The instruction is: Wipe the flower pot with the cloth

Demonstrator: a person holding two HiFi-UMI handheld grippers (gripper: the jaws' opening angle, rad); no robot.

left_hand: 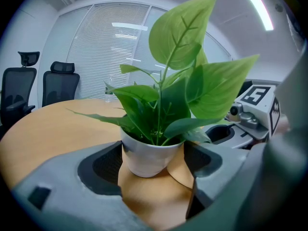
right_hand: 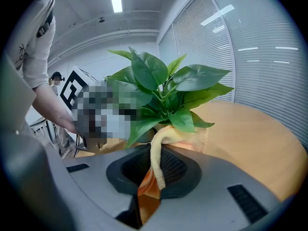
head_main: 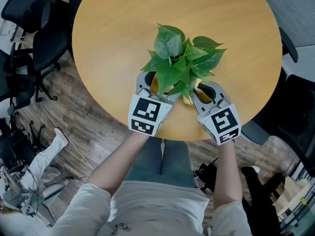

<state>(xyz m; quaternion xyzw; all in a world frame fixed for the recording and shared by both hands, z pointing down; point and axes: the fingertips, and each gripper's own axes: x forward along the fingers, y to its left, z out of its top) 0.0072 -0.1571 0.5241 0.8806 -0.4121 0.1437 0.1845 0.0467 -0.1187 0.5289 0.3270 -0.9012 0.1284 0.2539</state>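
1. The head view showed the leaves (head_main: 179,58) covering the pot. They sat near the near edge of the round table (head_main: 123,28), with the left gripper (head_main: 153,88) and right gripper (head_main: 204,87) close on either side.
2. Only the left gripper view showed the pot (left_hand: 150,159). It was white, smooth and rounded at the bottom. It sat between that gripper's wide-set jaws, with both pads against its upper sides.
3. Only the right gripper view showed its jaws nearly together. They pinched a yellow-orange cloth (right_hand: 156,153), which ran up to the plant's base under the leaves.
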